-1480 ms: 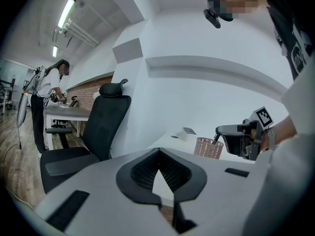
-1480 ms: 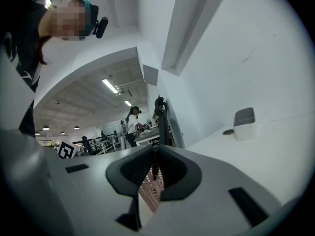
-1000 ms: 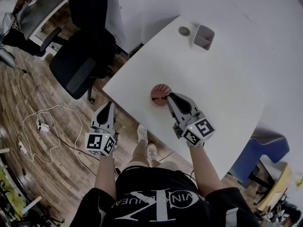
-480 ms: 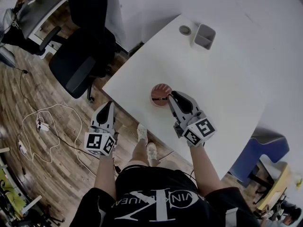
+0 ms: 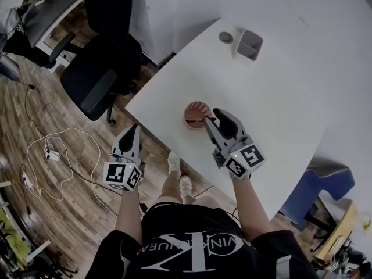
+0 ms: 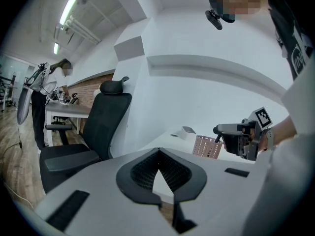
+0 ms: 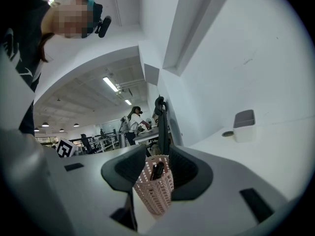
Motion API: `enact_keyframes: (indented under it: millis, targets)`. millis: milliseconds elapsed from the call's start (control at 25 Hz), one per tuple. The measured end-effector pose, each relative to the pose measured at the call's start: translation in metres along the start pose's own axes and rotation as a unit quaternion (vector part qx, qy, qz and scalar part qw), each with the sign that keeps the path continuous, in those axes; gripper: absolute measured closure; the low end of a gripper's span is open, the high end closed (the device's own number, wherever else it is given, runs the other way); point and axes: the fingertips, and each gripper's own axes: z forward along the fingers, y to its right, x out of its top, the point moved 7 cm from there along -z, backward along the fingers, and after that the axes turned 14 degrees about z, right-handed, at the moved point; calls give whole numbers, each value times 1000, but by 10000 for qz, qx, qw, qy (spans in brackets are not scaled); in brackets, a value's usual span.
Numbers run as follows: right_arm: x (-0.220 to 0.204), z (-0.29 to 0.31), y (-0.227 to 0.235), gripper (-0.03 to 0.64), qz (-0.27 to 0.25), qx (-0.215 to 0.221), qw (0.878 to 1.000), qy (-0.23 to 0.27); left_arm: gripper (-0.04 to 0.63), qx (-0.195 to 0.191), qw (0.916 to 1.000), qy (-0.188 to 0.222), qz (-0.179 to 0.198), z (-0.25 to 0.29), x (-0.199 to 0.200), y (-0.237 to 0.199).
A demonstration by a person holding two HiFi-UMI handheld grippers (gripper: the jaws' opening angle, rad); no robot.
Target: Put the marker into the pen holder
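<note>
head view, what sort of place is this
Most likely an open-plan office: a black office chair stands on the wood floor, a white table carries a mesh pen holder, and another desk shows in the far corner.

A: Marker [image 7: 156, 170]?
B: Only its dark top shows above the pen holder [image 7: 153, 193] rim in the right gripper view. The rest is behind the mesh. In the head view it's too small to pick out.
A: Holder fully visible from the head?
B: No. The right gripper [image 5: 210, 120], jaws opening with the holder showing in the gap between them, covers part of its rim.
A: Round thing [image 5: 225, 37] beside the white box [image 5: 250, 44]?
B: Too small to tell what it is.
A: Edges?
B: Blue seat [image 5: 326, 186] is partly hidden under the table [image 5: 273, 97]. The person at the far desk [image 5: 14, 7] is cut off at the top-left corner.
</note>
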Motion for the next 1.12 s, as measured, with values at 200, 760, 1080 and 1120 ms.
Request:
enact_keyframes:
  millis: [200, 760, 1080, 1120]
  targets:
    - [6, -6, 0, 479, -32, -27, 10000, 39, 581, 19, 10000, 66, 47, -3, 8, 4]
    - [24, -35, -6, 512, -170, -192, 9994, 213, 581, 54, 9993, 330, 190, -15, 34, 19]
    - [27, -52, -12, 561, -235, -219, 9992, 232, 581, 7, 9985, 450, 304, -26, 46, 32]
    - [27, -54, -12, 565, -239, -226, 9992, 236, 581, 11, 9984, 465, 317, -27, 47, 34]
